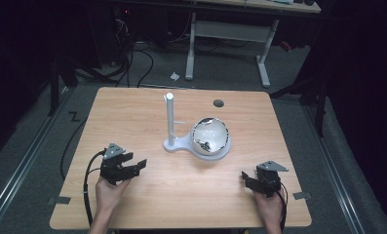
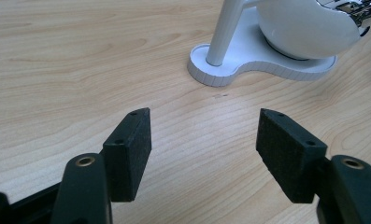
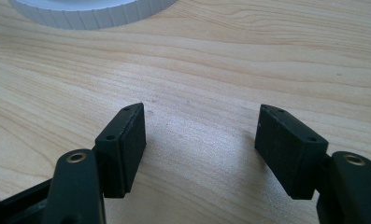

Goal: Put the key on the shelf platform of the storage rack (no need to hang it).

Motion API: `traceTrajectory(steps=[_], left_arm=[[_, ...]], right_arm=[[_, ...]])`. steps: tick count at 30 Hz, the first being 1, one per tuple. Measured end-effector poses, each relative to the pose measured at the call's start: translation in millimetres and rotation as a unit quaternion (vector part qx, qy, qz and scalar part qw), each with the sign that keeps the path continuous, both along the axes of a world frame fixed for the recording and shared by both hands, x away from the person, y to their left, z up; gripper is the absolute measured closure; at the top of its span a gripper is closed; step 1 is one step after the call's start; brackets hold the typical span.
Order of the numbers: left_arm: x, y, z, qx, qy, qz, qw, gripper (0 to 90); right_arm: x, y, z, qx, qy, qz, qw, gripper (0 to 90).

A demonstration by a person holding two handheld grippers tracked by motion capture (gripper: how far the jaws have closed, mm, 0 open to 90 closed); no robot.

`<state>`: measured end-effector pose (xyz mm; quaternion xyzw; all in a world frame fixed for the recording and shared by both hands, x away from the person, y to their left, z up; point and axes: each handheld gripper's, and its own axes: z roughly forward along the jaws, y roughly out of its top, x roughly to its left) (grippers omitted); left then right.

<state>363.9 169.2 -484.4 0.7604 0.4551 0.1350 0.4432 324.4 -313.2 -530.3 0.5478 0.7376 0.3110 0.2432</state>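
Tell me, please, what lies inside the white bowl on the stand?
Small shiny metal pieces show inside the white bowl on its stand; what they are is unclear, and the near wall hides the bottom.

Dark room, grey floor (image 1: 30,146), white-legged desk (image 1: 230,31)

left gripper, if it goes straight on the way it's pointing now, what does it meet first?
Most likely the white stand base, near the foot of its upright post. The left gripper is open, with bare table between its fingers and the base. The bowl sits further right. Depth is a rough read.
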Motion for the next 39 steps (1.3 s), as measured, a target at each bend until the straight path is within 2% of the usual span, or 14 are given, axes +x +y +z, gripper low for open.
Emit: traceTrajectory(steps=[4,10,21,26,36,39], left_arm=[[-1.7,-0.8,-5.7,0.010,0.003,0.002,0.9999,36.3],[-5.2,-1.9,-14.6,0.013,0.006,0.005,0.9999,36.3],[-10.0,-11.4,-31.6,0.054,0.007,0.004,0.9985,36.2],[-11.1,-13.7,-36.5,0.062,0.004,0.006,0.9981,36.0],[-12.8,-20.2,-41.9,0.091,-0.007,0.000,0.9959,35.2],[-13.1,-22.6,-43.5,0.104,-0.011,-0.001,0.9945,34.7]], right_arm=[[0.0,0.0,0.0,0.000,0.000,0.000,1.0000,33.9],[0.0,0.0,0.0,0.000,0.000,0.000,1.0000,33.9],[0.0,-0.1,0.0,0.000,0.000,0.001,1.0000,33.9],[0.0,0.0,0.0,0.000,0.000,0.000,1.0000,33.9],[0.0,0.0,0.0,0.000,0.000,0.000,1.0000,33.9],[0.0,-0.1,0.0,-0.001,0.000,0.001,1.0000,33.9]])
